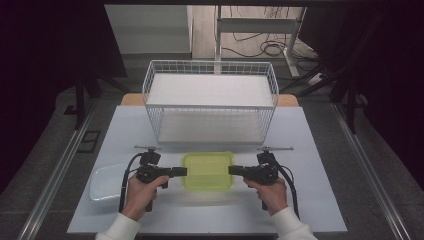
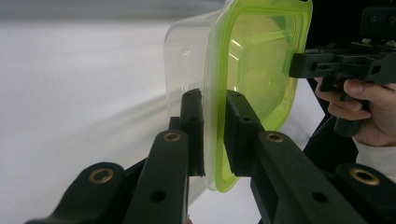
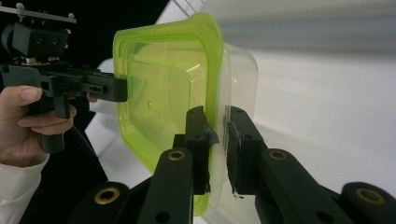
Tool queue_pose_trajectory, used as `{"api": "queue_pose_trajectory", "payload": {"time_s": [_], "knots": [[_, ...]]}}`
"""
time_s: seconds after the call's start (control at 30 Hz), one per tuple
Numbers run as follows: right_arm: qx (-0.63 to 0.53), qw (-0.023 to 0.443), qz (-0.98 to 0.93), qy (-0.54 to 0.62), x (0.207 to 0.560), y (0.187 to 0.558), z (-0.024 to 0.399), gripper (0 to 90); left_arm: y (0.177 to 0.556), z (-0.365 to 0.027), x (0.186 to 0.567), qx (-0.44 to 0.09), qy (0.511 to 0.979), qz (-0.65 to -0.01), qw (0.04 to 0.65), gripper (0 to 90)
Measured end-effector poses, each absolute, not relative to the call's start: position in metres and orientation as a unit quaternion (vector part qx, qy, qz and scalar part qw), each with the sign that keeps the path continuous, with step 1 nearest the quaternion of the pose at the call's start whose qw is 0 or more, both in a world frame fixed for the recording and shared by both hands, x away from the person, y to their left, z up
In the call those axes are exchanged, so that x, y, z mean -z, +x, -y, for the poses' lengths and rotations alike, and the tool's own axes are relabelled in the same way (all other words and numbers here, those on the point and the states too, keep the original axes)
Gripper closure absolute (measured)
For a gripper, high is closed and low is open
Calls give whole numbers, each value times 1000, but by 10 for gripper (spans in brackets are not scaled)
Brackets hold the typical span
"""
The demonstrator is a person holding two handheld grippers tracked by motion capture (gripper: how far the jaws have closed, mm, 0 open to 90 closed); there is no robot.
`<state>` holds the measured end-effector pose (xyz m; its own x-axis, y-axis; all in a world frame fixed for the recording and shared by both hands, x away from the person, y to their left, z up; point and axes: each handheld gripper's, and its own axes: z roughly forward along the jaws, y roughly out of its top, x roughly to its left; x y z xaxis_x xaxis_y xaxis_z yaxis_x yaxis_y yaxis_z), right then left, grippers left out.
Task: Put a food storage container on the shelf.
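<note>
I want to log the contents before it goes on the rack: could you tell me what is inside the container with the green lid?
Nothing shows inside the container: through its green lid and clear walls, only its own base shows. The strips under both grippers' pads are covered.

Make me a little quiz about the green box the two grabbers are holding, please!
1. True or false: the left gripper and the right gripper both pinch the rim of the green-lidded container.
2. What stands behind the container on the table: A wire basket rack, B a kettle, C a stack of books?
3. What lies by the person's left hand?

Key: 1 true; 2 A; 3 a clear lid or tray.
</note>
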<state>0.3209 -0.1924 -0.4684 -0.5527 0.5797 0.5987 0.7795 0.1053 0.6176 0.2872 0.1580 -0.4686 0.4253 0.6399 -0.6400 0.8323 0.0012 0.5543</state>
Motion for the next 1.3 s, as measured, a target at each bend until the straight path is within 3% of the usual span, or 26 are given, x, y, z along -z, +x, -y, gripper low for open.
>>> {"api": "queue_pose_trajectory", "payload": {"time_s": [0.67, 1.3], "knots": [[519, 52, 740, -424, 435, 309, 191, 793, 276, -158, 436, 55, 708, -504, 491, 800], [525, 18, 746, -410, 402, 334, 193, 793, 308, -154, 409, 46, 704, -496, 507, 800]]}}
